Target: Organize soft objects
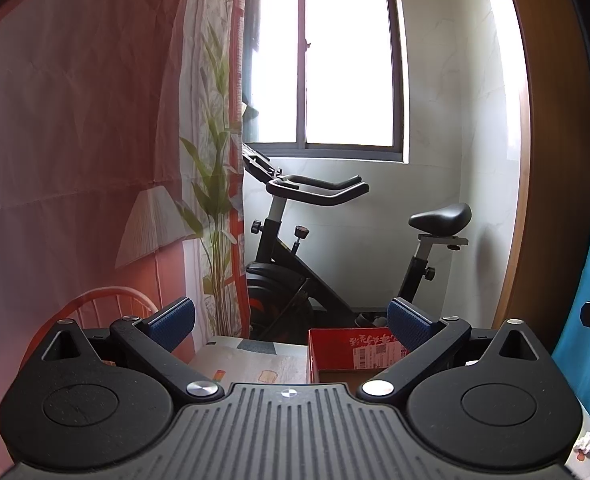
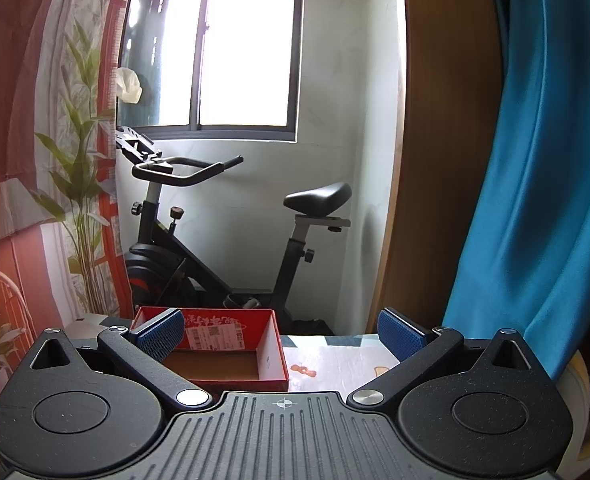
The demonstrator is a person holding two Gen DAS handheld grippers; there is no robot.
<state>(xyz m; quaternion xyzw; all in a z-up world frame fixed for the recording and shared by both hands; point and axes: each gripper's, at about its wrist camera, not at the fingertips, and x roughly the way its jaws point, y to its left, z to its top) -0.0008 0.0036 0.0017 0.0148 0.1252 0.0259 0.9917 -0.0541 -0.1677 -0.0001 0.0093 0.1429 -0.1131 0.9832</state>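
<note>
Both grippers, left [image 1: 291, 324] and right [image 2: 281, 334], hover spread wide and empty above the bare red box [image 2: 273, 360], so the task looks unstarted, and next comes finding a soft object.

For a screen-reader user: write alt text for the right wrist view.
The right claw is open and holds nothing, above a table with a patterned cloth, its left finger in front of an open, empty red cardboard box. Behind stand a black exercise bike under a bright window, with a blue curtain at right.
</note>
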